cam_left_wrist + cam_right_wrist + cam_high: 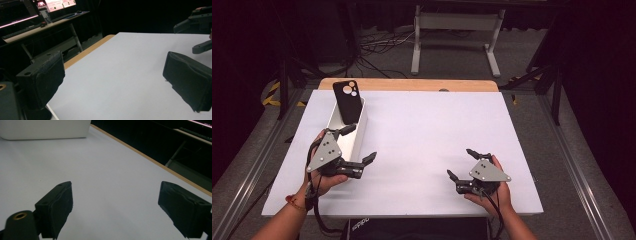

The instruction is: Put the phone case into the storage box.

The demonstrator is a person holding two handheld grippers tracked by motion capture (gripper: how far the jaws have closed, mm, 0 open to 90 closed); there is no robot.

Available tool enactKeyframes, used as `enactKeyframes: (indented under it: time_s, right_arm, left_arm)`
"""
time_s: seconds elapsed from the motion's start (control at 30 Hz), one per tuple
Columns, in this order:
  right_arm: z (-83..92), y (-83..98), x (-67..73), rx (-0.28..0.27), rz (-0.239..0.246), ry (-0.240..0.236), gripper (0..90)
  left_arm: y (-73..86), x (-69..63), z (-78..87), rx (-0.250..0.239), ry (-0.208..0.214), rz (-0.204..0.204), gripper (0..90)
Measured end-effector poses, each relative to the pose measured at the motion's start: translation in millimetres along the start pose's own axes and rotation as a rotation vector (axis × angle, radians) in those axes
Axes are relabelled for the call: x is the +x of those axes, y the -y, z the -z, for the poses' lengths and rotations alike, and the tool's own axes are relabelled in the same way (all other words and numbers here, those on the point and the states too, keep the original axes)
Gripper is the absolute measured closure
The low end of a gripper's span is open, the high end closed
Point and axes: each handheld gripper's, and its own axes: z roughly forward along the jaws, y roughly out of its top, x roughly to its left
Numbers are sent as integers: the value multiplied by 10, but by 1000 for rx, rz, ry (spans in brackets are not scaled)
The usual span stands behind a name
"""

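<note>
White paper covers the table [422, 150], with a dark floor, cables and a desk frame beyond its far edge. At the left stands a white box [357, 137], long side running near to far, and a black phone [347, 101] leans upright in its far end, back outward, the camera cluster at its top.

The left gripper [361, 144] sits just beside the box's near right wall, jaws spread wide with nothing between them; one tip seems to lie over the rim, though from above I cannot be sure it touches. The work in hand looks like reaching for the phone. To do it well, the left hand should probably lift and travel far along the box, turn so the pads face the phone's two flat sides, and close on its upper half, clear of the lenses. A smooth, thin slab like that may slip or tip the light box, so a slow squeeze would help.

The right gripper [459, 162] rests well apart at the near right, jaws also spread and empty; it could steady the box.
</note>
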Motion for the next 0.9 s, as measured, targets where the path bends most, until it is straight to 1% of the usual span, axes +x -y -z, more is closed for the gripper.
enactKeyframes:
  time_s: [0.07,0.1,0.17,0.27,0.3,0.33,0.37,0.43,0.57,0.6,0.67,0.73,0.83,0.9]
  right_arm:
    - [6,-1,2,-1,2,1,135]
    - [9,-2,4,-2,2,1,135]
    - [14,-4,6,-3,2,1,135]
    - [26,-15,11,-9,5,0,135]
    - [30,-20,14,-12,5,-2,135]
    - [32,-23,15,-13,6,-2,135]
    - [32,-25,18,-13,6,-2,135]
    - [30,-28,21,-16,8,-3,135]
    - [38,-31,29,-16,10,-7,135]
    - [42,-32,31,-17,10,-7,135]
    - [53,-38,40,-18,11,-6,135]
    - [61,-43,49,-18,13,-7,135]
    - [71,-53,62,-22,19,-6,135]
    - [69,-57,67,-24,23,-7,135]
  left_arm:
    - [22,-56,1,2,12,-1,45]
    - [32,-74,-2,0,8,-2,44]
    - [42,-86,-5,0,12,-4,44]
    - [69,-138,-24,11,19,-3,40]
    - [77,-149,-24,10,23,-11,36]
    - [88,-164,-28,6,24,-10,36]
    - [94,-178,-29,13,37,-5,36]
    - [114,-210,-42,19,48,-19,35]
    - [138,-262,-54,17,60,-8,35]
    - [145,-276,-57,15,67,-14,35]
    - [156,-292,-62,16,68,-24,34]
    - [173,-314,-67,18,71,-24,34]
    - [208,-349,-79,12,80,-7,33]
    - [214,-356,-80,13,79,-11,33]
